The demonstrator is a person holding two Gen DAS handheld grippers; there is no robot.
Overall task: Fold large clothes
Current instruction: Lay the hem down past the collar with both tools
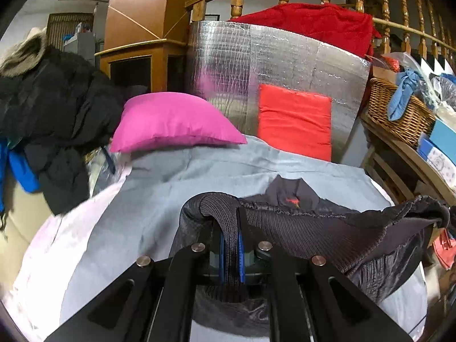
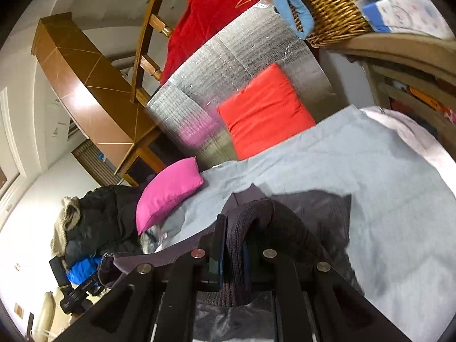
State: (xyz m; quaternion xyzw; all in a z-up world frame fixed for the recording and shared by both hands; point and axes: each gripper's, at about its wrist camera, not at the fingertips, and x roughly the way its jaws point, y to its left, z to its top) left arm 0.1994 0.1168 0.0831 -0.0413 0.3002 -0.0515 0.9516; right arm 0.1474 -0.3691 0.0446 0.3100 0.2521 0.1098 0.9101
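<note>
The dark jacket (image 1: 313, 228), partly hidden behind both tools, hangs crumpled over the grey sheet (image 1: 171, 185); left gripper (image 1: 230, 228) and right gripper (image 2: 233, 239) each pinch its ribbed hem.

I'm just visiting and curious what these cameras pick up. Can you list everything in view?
jacket: one, dark grey with ribbed hem, on the sheet, hem lifted by both grippers
sheet: one, light grey-blue, spread over the bed
pink pillow: one, magenta, at the bed's far left
red cushion: one, orange-red, leaning on the foil panel
foil panel: one, silver, upright behind the bed
red blanket: one, draped on top of the panel
wicker basket: one, tan, on a shelf at right, blue cloth hanging over it
coat pile: black, with blue fabric, left of the bed
railing: wooden, behind
left gripper: black, shut on the hem
right gripper: black, shut on the hem
</note>
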